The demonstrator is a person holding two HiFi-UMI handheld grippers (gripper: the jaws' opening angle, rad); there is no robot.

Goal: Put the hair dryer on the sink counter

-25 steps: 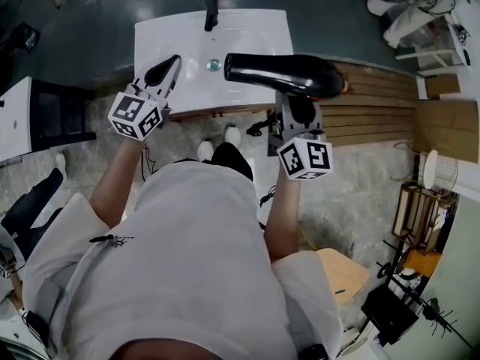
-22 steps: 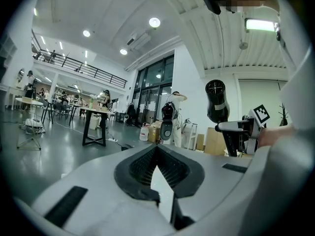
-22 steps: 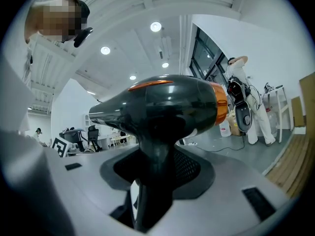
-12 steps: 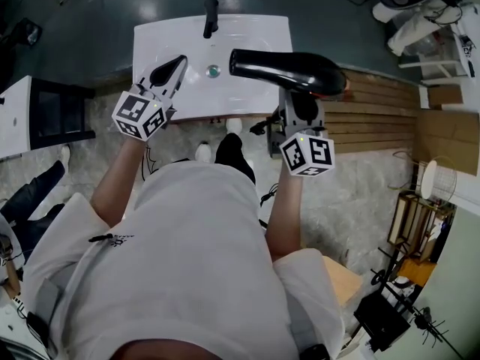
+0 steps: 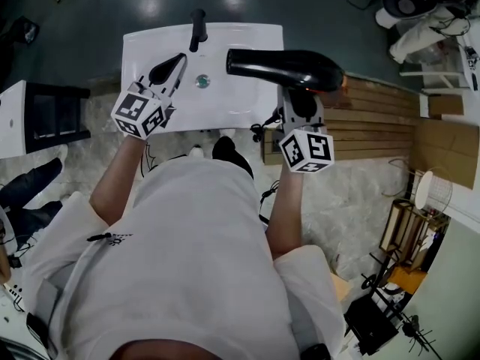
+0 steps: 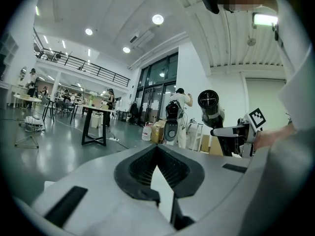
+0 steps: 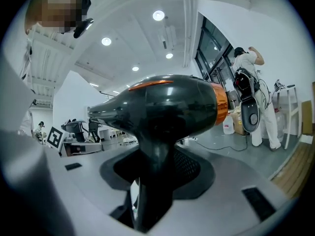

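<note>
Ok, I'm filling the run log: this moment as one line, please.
right gripper: shut on hair dryer handle | left gripper: shut, empty | hair dryer: held over sink counter, not set down

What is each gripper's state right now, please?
Left gripper: jaws closed, empty.
Right gripper: closed on the dryer handle.

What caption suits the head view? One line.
Right gripper holds glossy black hair dryer at white ceramic sink counter; left gripper shut, empty.

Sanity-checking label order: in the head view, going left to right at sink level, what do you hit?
Left gripper → faucet → hair dryer → wooden slats.
</note>
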